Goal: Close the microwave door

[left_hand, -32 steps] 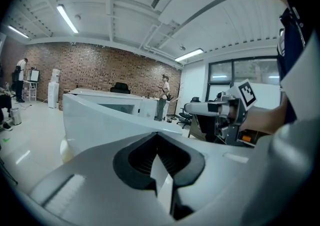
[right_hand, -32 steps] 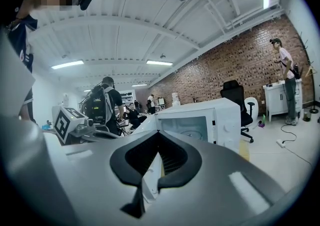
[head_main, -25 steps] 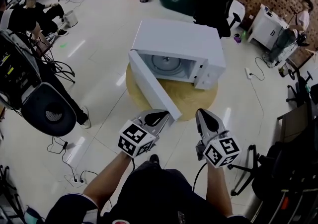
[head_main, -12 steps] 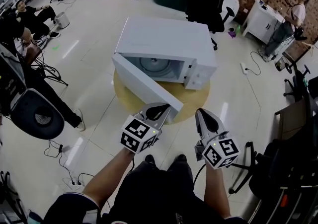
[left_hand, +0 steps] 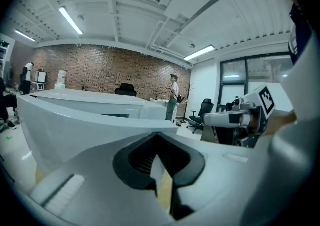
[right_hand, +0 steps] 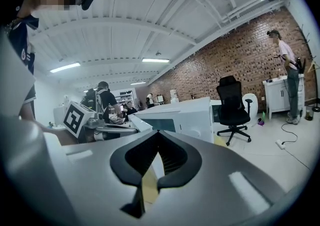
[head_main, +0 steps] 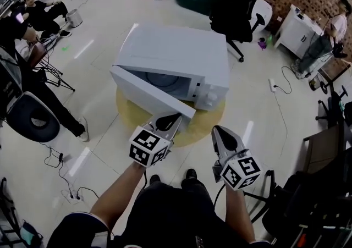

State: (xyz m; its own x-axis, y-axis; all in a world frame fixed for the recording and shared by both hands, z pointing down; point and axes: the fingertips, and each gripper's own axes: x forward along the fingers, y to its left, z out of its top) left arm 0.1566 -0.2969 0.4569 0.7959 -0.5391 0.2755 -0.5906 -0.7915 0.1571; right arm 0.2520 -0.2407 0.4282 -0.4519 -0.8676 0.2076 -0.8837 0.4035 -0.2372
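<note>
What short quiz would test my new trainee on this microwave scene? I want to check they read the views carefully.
1. True or false: the microwave door stands partly open.
2. Which gripper's tip is nearest the door's free edge?
3. Fill in: the right gripper's jaws are ___.
Key: 1 true; 2 the left gripper; 3 together, holding nothing.
</note>
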